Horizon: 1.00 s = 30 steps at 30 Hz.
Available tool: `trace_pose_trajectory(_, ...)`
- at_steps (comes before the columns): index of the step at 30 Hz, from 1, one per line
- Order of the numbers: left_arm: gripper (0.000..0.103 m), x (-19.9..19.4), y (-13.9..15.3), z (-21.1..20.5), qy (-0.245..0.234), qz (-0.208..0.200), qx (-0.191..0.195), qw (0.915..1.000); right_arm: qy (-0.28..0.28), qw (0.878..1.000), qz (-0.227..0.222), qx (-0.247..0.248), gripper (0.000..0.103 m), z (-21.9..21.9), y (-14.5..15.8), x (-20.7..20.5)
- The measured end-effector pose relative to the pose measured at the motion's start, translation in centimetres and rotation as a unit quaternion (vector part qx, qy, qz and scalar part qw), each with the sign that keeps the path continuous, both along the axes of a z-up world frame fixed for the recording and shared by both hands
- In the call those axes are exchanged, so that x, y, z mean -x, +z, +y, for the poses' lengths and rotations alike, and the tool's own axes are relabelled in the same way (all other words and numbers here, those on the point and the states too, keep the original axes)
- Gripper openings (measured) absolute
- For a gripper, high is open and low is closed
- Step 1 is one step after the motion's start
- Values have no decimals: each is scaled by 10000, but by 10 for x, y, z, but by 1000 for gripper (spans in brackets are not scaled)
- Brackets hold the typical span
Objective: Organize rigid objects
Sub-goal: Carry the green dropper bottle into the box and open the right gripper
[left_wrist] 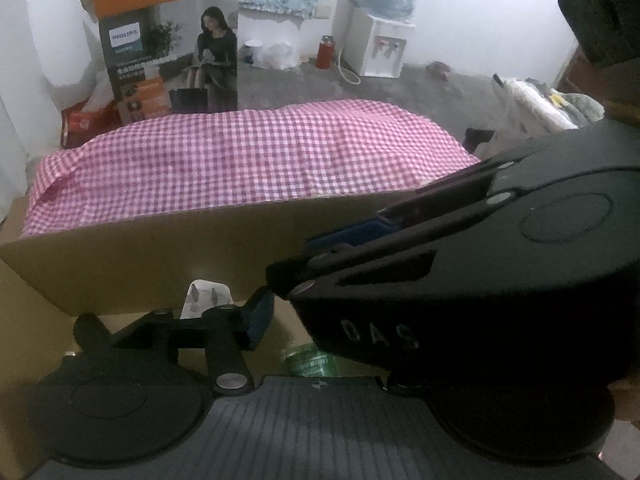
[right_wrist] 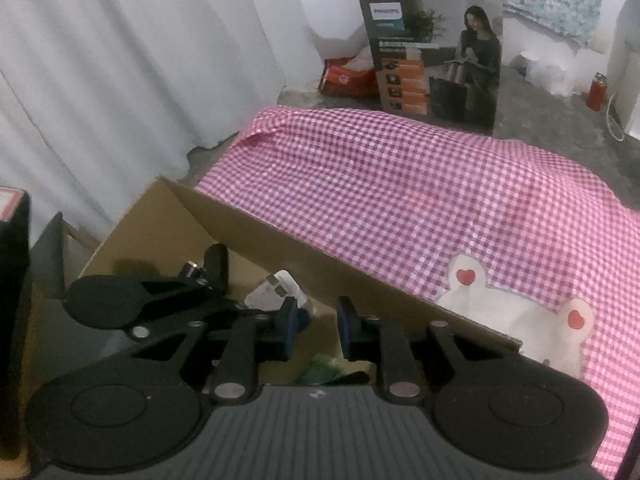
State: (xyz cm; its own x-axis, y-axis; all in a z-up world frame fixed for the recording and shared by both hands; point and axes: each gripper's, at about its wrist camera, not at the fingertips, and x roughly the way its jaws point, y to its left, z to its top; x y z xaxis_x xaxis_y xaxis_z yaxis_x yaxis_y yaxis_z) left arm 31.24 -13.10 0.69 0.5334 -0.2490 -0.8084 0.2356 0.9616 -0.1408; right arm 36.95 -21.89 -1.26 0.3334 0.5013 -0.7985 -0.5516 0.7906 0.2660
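Observation:
Both grippers hang over an open cardboard box (left_wrist: 140, 256), which also shows in the right wrist view (right_wrist: 280, 240). A white plug adapter (left_wrist: 206, 298) lies in the box just past my left gripper's left finger (left_wrist: 260, 316); it also shows in the right wrist view (right_wrist: 276, 290). A green packet (left_wrist: 310, 362) lies on the box floor; the right wrist view shows it (right_wrist: 324, 370) below my right gripper (right_wrist: 316, 326). My right gripper is open and empty. It crosses the left wrist view (left_wrist: 440, 280) and hides my left gripper's right finger.
The box stands against a low surface under a pink checked cloth (right_wrist: 400, 200) with a bear patch (right_wrist: 516, 308). A tall Philips carton (left_wrist: 172, 40), a water dispenser (left_wrist: 380, 44) and a red bottle (left_wrist: 325, 52) stand on the floor behind.

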Motion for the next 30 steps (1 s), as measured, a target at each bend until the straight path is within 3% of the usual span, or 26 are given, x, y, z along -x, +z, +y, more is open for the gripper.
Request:
trace_pose_trajectory(5, 65, 12, 11, 2, 13, -191, -52, 9998, -211, 9996, -79, -154, 28, -12, 11, 8)
trace_pose_trajectory(7, 67, 18, 16, 4, 22, -253, -73, 9996, -324, 9990, -181, -255, 49, -20, 20, 14)
trace_pose_trajectory(9, 68, 24, 20, 5, 41, -308, -79, 9995, -400, 9981, -294, -352, 56, -26, 29, 22)
trace_pose_trajectory(13, 71, 46, 33, 11, -21, -447, -92, 9990, -483, 9969, -426, -461, 56, -35, 46, 40)
trace_pose_trajectory(15, 79, 59, 40, 15, -63, -575, -101, 9983, -496, 9960, -484, -564, 56, -39, 55, 52)
trace_pose_trajectory(21, 89, 109, 62, 35, -174, -898, 10, 9958, -461, 9949, -567, -690, 56, -41, 74, 88)
trace_pose_trajectory(25, 96, 148, 72, 54, -203, -1185, 79, 9927, -371, 9973, -304, -556, 56, -29, 68, 104)
trace_pose_trajectory(30, 102, 189, 79, 83, -53, -1478, 167, 9889, -137, 9991, 389, -120, 55, 0, 44, 105)
